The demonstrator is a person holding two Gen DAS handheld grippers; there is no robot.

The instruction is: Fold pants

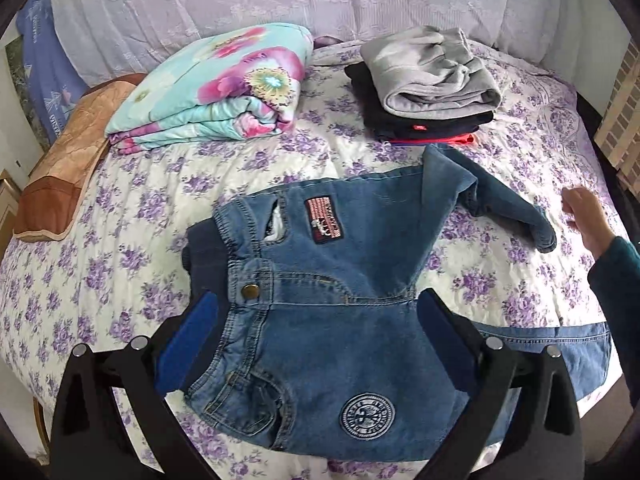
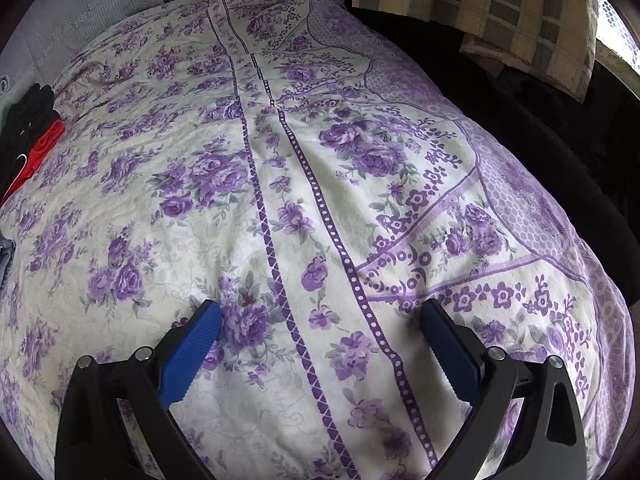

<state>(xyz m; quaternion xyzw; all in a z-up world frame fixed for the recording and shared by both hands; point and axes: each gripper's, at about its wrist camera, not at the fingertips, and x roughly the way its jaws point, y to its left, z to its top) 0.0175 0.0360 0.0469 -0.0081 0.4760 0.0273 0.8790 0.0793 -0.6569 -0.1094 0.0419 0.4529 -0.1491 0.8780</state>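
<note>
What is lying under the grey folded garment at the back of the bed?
Under the grey garment lies a black folded garment, and below that a red one shows only its edge. How many pieces the pile holds cannot be seen; they are covered.

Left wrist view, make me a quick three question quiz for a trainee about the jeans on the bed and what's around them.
1. True or false: the left gripper is open over the blue jeans.
2. Which garment tops the stack of folded clothes beyond the jeans? A) grey B) red C) black
3. Fill in: left of that stack lies a folded ____ blanket.

Key
1. True; both fingers are spread wide above the waistband, gripping nothing.
2. A; the grey garment lies on black ones, with red at the bottom.
3. Floral; turquoise with pink flowers, on the purple-flowered bedspread.
</note>
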